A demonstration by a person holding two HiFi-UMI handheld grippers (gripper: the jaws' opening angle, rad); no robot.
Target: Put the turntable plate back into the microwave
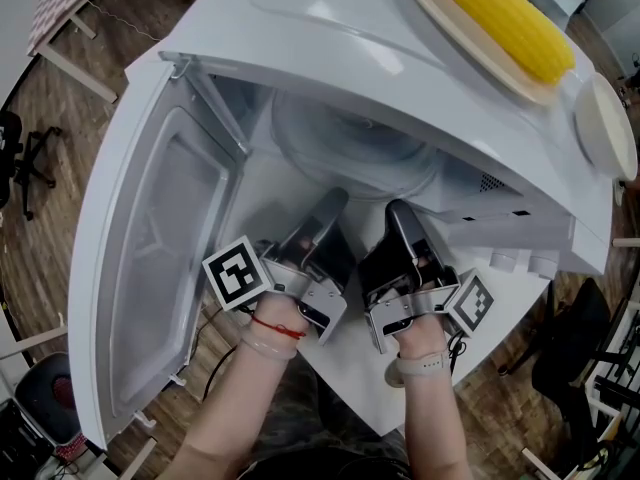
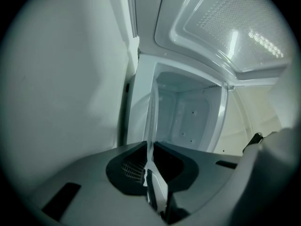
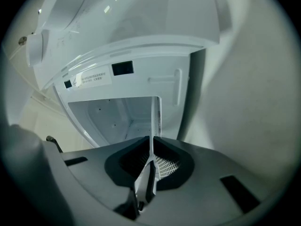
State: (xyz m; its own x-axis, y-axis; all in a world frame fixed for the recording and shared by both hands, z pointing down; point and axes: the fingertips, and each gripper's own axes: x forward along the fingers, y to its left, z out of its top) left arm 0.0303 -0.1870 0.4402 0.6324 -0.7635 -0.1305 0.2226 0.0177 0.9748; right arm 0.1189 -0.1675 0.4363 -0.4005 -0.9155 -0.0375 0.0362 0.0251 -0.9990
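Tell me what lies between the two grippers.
The turntable plate: its near rim spans that gap in the head view, and the left gripper and right gripper each clamp it.

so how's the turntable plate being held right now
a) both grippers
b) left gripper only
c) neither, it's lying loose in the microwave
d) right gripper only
a: in each gripper view the thin glass edge of the turntable plate runs between that gripper's closed jaws, and the head view shows the left gripper and right gripper side by side at its near rim, in the mouth of the open microwave.

L hand-held gripper (image 1: 332,202) & R hand-held gripper (image 1: 397,213) side by side, both clamping turntable plate (image 2: 151,121).
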